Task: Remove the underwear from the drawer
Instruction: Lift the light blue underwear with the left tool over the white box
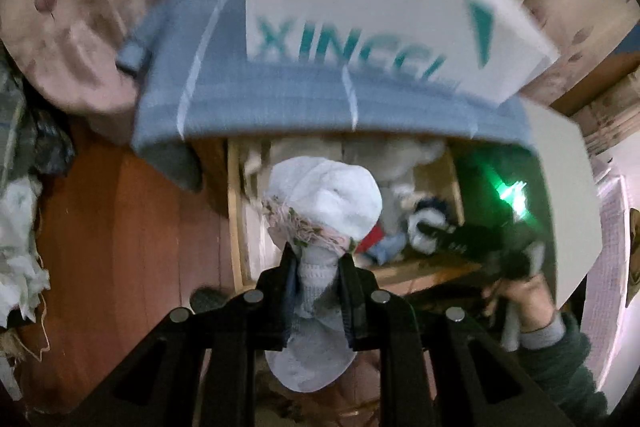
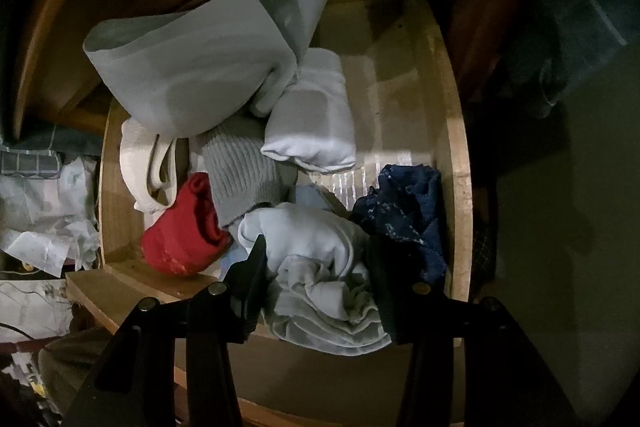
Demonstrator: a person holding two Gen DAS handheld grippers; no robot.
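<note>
In the left wrist view my left gripper is shut on pale blue underwear with a floral lace trim, held up above the open wooden drawer. My right gripper shows there low in the drawer. In the right wrist view my right gripper has its jaws on either side of a crumpled pale blue garment at the drawer's front. Around it lie a red garment, a navy lace one, grey and white pieces.
A blue-grey bedspread with a white box marked in teal letters lies above the drawer. Reddish wooden floor is to the left, with crumpled cloth and papers at the far left. A white panel stands right.
</note>
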